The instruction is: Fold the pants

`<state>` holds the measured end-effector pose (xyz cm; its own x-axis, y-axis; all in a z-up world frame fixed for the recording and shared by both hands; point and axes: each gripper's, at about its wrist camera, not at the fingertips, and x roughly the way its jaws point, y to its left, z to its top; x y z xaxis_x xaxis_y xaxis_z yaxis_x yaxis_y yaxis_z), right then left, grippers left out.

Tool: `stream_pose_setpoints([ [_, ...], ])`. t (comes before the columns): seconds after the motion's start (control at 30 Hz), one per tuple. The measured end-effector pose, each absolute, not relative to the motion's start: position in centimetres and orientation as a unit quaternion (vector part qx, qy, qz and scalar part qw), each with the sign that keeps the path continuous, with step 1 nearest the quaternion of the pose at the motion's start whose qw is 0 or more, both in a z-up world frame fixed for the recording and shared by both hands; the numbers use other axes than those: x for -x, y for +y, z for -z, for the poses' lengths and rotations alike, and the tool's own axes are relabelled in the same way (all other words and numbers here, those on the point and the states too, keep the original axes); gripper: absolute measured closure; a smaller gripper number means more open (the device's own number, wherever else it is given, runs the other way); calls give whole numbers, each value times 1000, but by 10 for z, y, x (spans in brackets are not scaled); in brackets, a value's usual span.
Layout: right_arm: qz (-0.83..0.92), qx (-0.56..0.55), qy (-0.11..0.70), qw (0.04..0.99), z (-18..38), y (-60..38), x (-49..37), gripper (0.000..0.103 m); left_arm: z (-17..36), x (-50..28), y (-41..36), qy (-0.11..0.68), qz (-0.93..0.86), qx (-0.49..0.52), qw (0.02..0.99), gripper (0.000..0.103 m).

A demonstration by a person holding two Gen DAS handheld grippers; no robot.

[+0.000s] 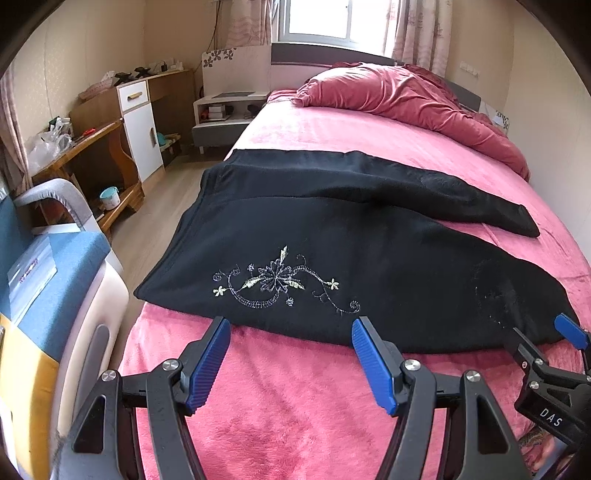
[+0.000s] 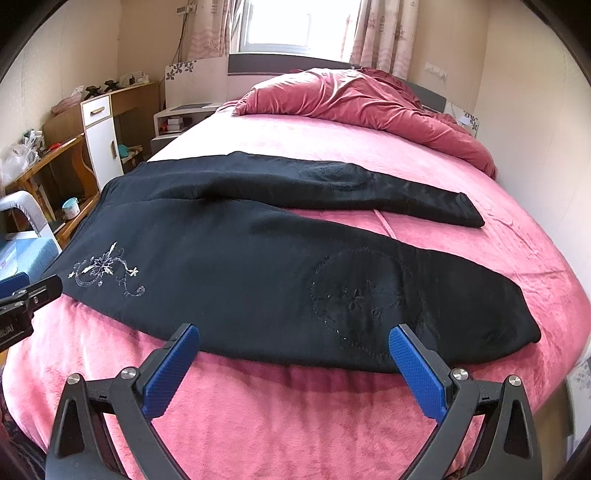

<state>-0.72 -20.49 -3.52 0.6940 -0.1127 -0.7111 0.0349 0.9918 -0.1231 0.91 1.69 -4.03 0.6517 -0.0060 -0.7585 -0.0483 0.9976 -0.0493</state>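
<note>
Pants (image 1: 332, 236) of black cloth are laid flat across the pink-covered bed (image 1: 295, 398), with the waistband at the bed's left edge and the two legs run out toward the right. The legs are spread apart in a narrow V: the near leg lies along the front of the bed, the far leg (image 2: 406, 199) is angled away behind it, and a strip of pink cover is seen between them. A pale floral embroidery (image 1: 277, 280) is stitched on the near leg close to the waist, and a darker stitched ring (image 2: 362, 295) is seen lower down on the same leg.

No fold appears to have been made yet; the garment is only spread out. By the look of it, one leg is still to be brought over the other, and the length then doubled up toward the waist.

The left tongs (image 1: 291, 363) are held wide apart just short of the near hem edge, with nothing between the blue pads. The right tongs (image 2: 295, 369) are likewise spread wide over the lower part of the near leg, close to its edge, and no cloth is gripped.

A crumpled red quilt (image 1: 413, 99) is heaped at the head of the bed. A wooden desk (image 1: 107, 144) and a white nightstand (image 1: 225, 110) are stood along the left wall, under a curtained window (image 1: 321, 22).
</note>
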Motion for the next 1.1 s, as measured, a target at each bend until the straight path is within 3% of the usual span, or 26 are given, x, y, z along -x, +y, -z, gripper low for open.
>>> stream_pose_setpoints([
  [0.13,11,1,404,915,37,-215,5,0,45,-13,25,428,-1,44,903,31],
  [0.23,-11,-30,421,906,41,-223,3,0,54,-20,40,454,18,82,887,19],
  [0.6,15,-124,460,879,52,-307,4,0,76,-45,113,482,-23,145,864,15],
  [0.63,24,-135,460,877,53,-320,7,0,80,-49,122,486,-30,157,859,16],
  [0.8,79,-232,446,861,58,-400,30,0,103,-66,150,510,-43,223,830,43],
  [1.1,200,-363,399,818,77,-522,52,16,119,-90,143,521,-29,248,816,49],
])
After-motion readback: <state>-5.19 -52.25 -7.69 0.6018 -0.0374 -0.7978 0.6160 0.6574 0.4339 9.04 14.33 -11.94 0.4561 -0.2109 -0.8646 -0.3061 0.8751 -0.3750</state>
